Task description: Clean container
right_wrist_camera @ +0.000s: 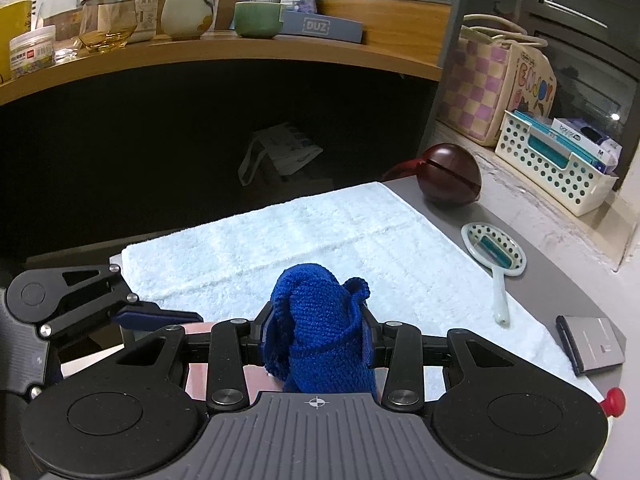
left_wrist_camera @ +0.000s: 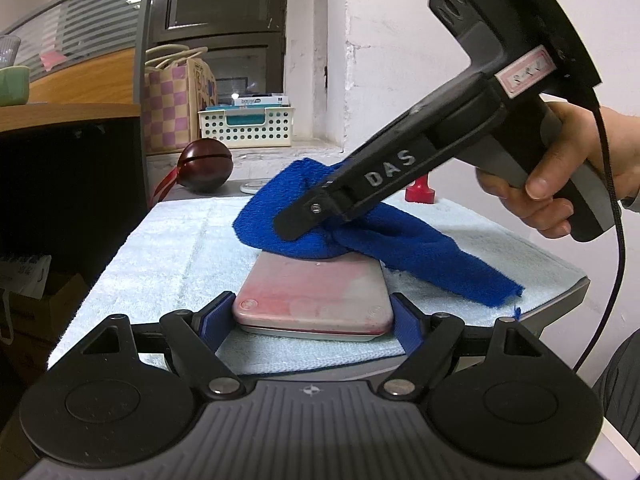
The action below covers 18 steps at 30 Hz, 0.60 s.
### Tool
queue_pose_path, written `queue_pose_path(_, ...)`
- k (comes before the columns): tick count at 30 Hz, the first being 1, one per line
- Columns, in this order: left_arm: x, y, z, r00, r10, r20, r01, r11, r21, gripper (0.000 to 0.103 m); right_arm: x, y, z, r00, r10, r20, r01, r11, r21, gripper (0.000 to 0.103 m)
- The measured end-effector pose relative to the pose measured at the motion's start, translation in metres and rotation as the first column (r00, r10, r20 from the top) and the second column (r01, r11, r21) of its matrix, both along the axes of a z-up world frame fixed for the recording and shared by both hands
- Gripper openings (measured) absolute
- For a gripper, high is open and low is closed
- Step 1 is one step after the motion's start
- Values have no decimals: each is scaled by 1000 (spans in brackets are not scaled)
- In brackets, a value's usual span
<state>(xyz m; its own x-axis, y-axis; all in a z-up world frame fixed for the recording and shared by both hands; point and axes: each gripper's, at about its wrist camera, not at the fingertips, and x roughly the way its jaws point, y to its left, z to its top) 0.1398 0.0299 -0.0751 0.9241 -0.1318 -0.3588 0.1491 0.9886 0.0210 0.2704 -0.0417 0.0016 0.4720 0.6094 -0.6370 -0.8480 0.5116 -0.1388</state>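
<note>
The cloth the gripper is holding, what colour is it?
Bright blue. The cloth shows best in the left wrist view, held by the right gripper.

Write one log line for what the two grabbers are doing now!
left gripper: shut on pink container | right gripper: shut on blue cloth, pressed on container | step: wiping

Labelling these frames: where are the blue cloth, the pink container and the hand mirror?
blue cloth (right_wrist_camera: 316,340): right wrist view, bunched middle.
pink container (left_wrist_camera: 316,292): left wrist view, top face.
hand mirror (right_wrist_camera: 494,250): right wrist view, round head.
</note>
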Motion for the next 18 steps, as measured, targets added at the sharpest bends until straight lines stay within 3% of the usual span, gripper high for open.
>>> queue_pose_path(18, 1, 3, 1, 1000, -12, -3, 12, 1000, 6, 86, -13, -30, 4, 999, 47, 2, -47, 996, -70, 43)
